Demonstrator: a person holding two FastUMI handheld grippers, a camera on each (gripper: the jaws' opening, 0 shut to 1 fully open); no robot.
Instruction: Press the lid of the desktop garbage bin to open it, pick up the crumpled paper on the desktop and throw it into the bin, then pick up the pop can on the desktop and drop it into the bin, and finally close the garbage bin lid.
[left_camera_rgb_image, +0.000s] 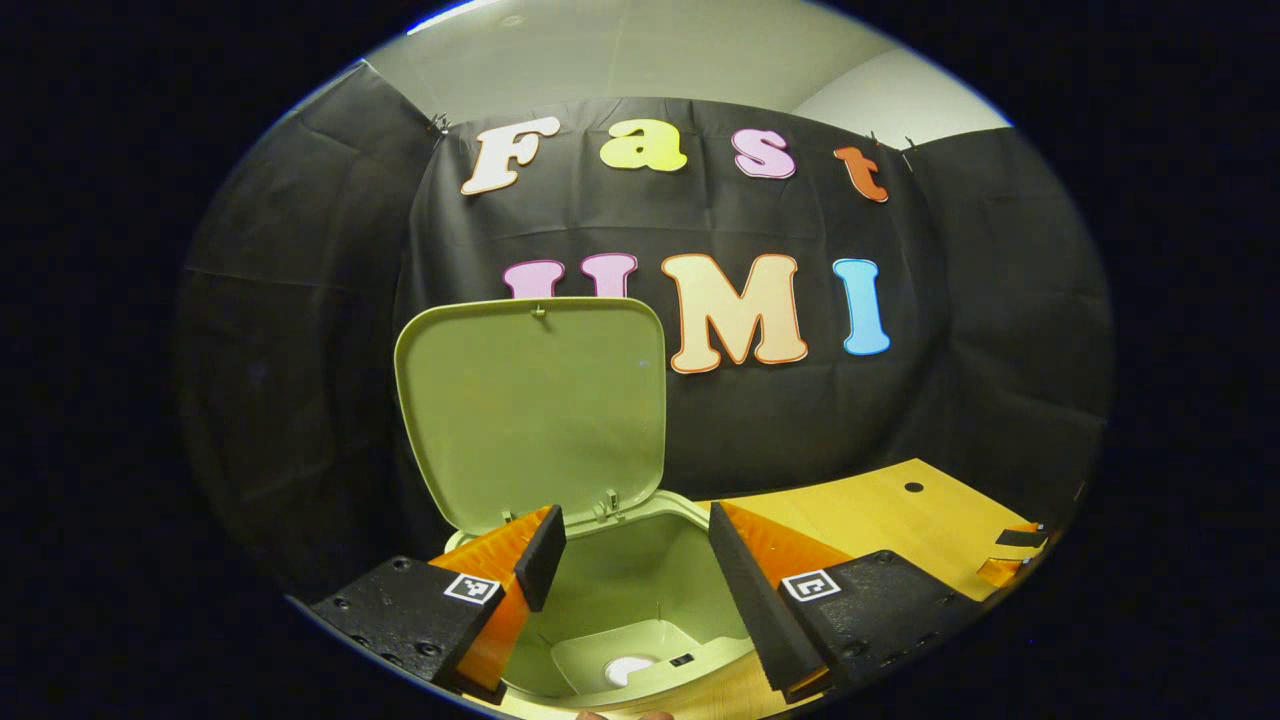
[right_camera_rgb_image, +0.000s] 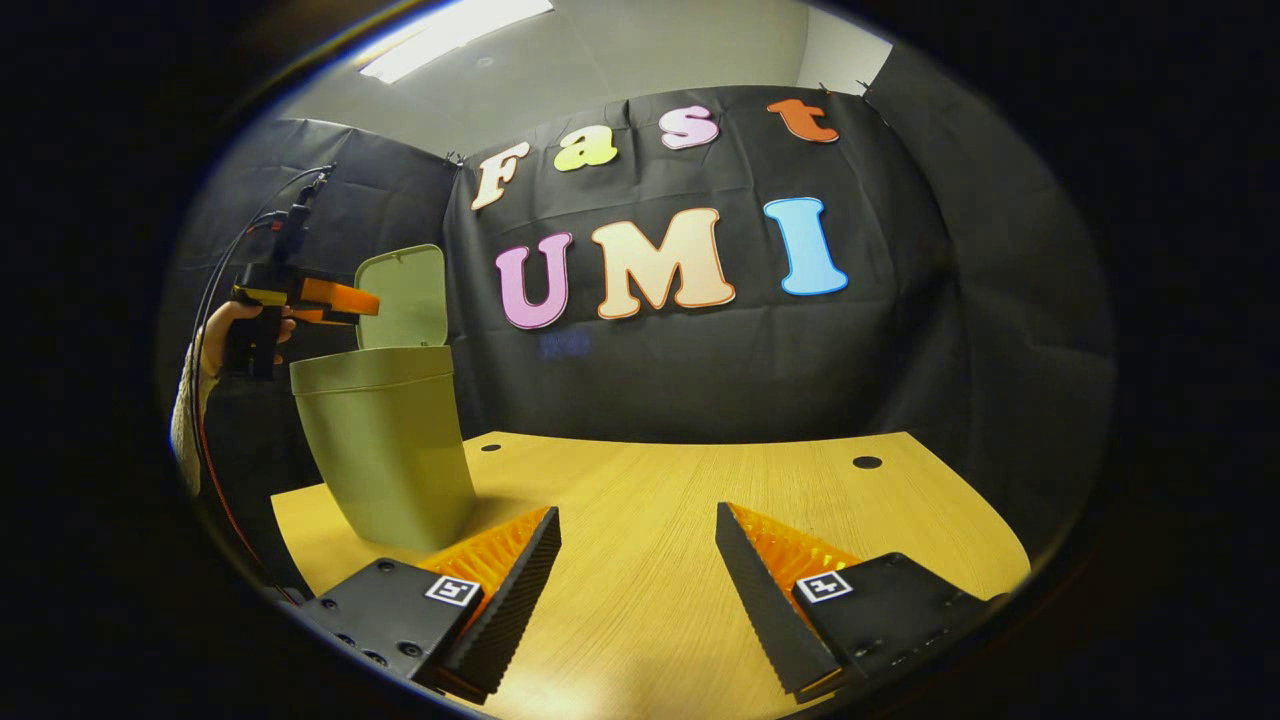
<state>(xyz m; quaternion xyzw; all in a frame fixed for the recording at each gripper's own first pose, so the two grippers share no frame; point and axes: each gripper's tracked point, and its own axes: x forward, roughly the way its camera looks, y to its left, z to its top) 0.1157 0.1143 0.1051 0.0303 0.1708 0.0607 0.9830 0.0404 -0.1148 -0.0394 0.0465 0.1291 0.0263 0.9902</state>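
So here's where we're at: the pale green plastic desktop bin (right_camera_rgb_image: 385, 450) is standing at the left end of the light wooden tabletop (right_camera_rgb_image: 680, 520), and its flat hinged lid (left_camera_rgb_image: 535, 405) is flipped up, nearly vertical. We've got the left gripper (left_camera_rgb_image: 635, 555) hanging right over the mouth, looking down into it, jaws apart with nothing between them. Something white (left_camera_rgb_image: 628, 668) sits at the bottom, could be the crumpled paper, but we can't say for sure from this angle. In the right gripper view you can see that same gripper up by the rim, with the hand (right_camera_rgb_image: 215, 340) holding it.

The right gripper (right_camera_rgb_image: 635, 570) is low over bare tabletop, jaws also spread wide and empty. We can't spot the pop can anywhere from here.

Our guess is the lid closing is what's left, or close to it. That lid looks like thin, stiff, light plastic, so it should swing down with a gentle nudge on its top edge, no pinching needed. The bin itself looks light too, so push too hard and it'll probably skid or tip.
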